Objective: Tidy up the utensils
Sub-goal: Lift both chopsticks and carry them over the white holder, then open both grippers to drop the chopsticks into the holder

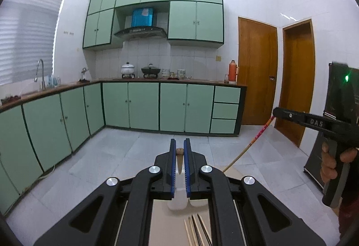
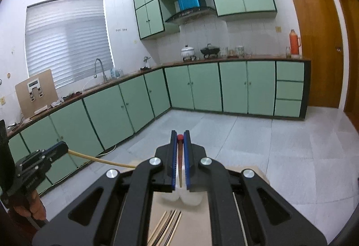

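Observation:
My left gripper is shut on a pale wooden chopstick whose rounded end pokes out between the fingertips. My right gripper is shut on a red-tipped chopstick; from the left wrist view it shows at the right with the red-patterned chopstick slanting down. The left gripper shows at the lower left of the right wrist view, its pale chopstick slanting down. Both are raised above a tan board with a white holder and several loose chopsticks.
Green base cabinets run along the far wall and left wall, with a sink tap, pots and an orange thermos on the counter. Wooden doors stand at right. Grey tiled floor lies beyond the board.

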Demonstrator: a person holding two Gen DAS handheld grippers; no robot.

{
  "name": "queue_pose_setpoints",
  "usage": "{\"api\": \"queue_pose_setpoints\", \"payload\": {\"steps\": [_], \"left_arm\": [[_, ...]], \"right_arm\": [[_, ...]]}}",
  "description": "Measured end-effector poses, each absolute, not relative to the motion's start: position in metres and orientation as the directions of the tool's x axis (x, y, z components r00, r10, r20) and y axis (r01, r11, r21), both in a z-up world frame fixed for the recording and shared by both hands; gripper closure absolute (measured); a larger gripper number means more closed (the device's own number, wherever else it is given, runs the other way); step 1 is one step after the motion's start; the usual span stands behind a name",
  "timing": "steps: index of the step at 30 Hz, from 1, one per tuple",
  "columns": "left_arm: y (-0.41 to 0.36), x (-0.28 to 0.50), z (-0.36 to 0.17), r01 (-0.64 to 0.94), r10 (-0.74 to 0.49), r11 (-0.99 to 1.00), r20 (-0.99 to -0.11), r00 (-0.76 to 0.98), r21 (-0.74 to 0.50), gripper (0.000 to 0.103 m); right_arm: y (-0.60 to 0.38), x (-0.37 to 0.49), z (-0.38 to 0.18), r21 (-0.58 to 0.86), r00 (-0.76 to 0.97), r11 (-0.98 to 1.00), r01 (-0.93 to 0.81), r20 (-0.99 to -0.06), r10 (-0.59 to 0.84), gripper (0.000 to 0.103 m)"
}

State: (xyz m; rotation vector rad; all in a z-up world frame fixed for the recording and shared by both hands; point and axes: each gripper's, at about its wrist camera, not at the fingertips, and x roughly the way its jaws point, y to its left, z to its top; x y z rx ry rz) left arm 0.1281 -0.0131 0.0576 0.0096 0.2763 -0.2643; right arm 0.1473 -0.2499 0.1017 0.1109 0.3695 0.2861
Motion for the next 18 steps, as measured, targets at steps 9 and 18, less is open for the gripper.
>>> {"api": "queue_pose_setpoints", "payload": {"steps": [9, 18], "left_arm": [[-0.035, 0.198, 0.025, 0.256, -0.255, 0.965, -0.393, 0.884, -0.052, 0.097], [-0.049, 0.235, -0.018, 0.260, -0.252, 0.964, -0.500, 0.829, -0.054, 0.096]], "right_arm": [[-0.242, 0.209, 0.068, 0.149, 0.891, 0.969, -0.198, -0.385, 0.241, 0.098], [-0.215, 0.238, 0.015, 0.153, 0.821, 0.963, -0.222, -0.503, 0.269, 0.097]]}}
